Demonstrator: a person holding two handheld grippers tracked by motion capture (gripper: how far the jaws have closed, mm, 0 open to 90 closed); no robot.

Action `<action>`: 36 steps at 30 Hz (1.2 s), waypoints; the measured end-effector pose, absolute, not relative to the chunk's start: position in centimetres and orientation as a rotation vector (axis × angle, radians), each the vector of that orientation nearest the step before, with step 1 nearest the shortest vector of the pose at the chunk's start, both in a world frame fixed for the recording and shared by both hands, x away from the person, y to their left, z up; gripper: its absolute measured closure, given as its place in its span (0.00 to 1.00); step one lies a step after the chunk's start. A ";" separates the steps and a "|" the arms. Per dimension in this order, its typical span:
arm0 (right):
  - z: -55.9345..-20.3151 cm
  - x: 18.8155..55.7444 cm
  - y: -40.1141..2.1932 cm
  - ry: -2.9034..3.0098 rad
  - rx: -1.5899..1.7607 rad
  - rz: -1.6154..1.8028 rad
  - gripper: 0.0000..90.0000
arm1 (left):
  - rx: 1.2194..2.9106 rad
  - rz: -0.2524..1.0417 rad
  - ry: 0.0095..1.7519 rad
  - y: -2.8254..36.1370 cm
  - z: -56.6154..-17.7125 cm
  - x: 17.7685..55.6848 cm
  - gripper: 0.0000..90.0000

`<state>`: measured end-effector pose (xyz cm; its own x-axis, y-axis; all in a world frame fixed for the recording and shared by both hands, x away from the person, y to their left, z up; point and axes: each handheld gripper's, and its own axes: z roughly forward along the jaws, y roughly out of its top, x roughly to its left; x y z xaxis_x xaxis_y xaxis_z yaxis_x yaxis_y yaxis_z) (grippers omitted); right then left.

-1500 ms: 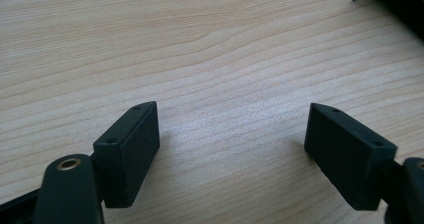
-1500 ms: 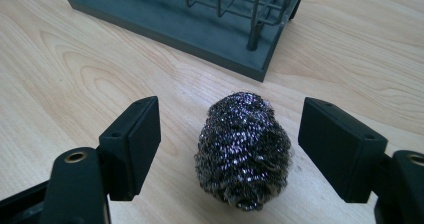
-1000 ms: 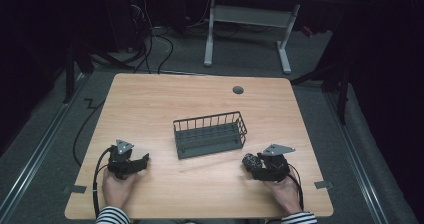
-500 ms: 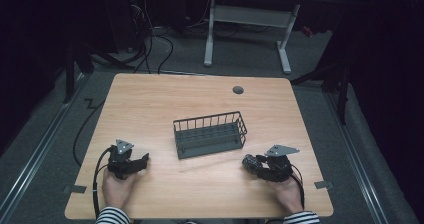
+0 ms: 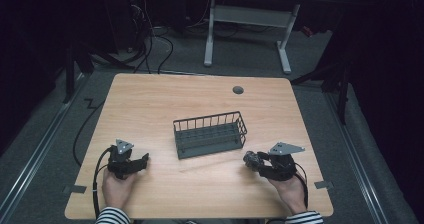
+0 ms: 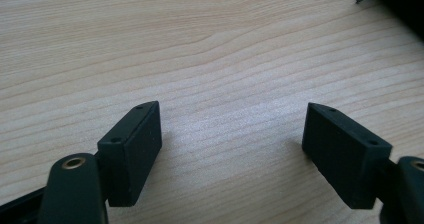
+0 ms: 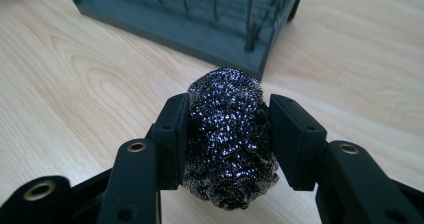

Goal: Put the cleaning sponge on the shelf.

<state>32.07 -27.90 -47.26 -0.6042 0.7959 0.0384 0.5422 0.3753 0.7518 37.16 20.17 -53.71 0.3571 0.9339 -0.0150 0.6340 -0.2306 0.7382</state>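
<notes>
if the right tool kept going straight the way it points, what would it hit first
Most likely the wire basket. The right tool, shut on the metal scouring ball, points at the basket's near corner, with bare table between. The gap is hard to judge.

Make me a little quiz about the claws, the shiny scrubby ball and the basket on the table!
1. True or false: the right claw is squeezing the metal scrubber.
2. What is between the pads of the left claw? A) a sponge B) nothing, just bare table C) a spoon
3. Fill in: the wire basket stands near the ___ of the table, between the two claws.

Key:
1. True. Both pads press its sides.
2. B. The left claw is open over the wood.
3. Middle. The scrubber is outside the basket, close to its right end.
</notes>
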 end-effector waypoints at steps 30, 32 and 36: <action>-39.5 37.6 -23.8 2.248 1.052 1.246 0.59 | 1.957 0.582 1.365 20.2 -53.7 37.2 0.27; -39.4 37.9 -23.4 2.255 1.055 1.243 0.59 | 1.958 0.583 1.365 20.2 -53.7 37.2 0.27; -39.6 39.5 -22.0 2.274 1.056 1.221 0.59 | 1.957 0.583 1.365 20.2 -53.7 37.2 0.27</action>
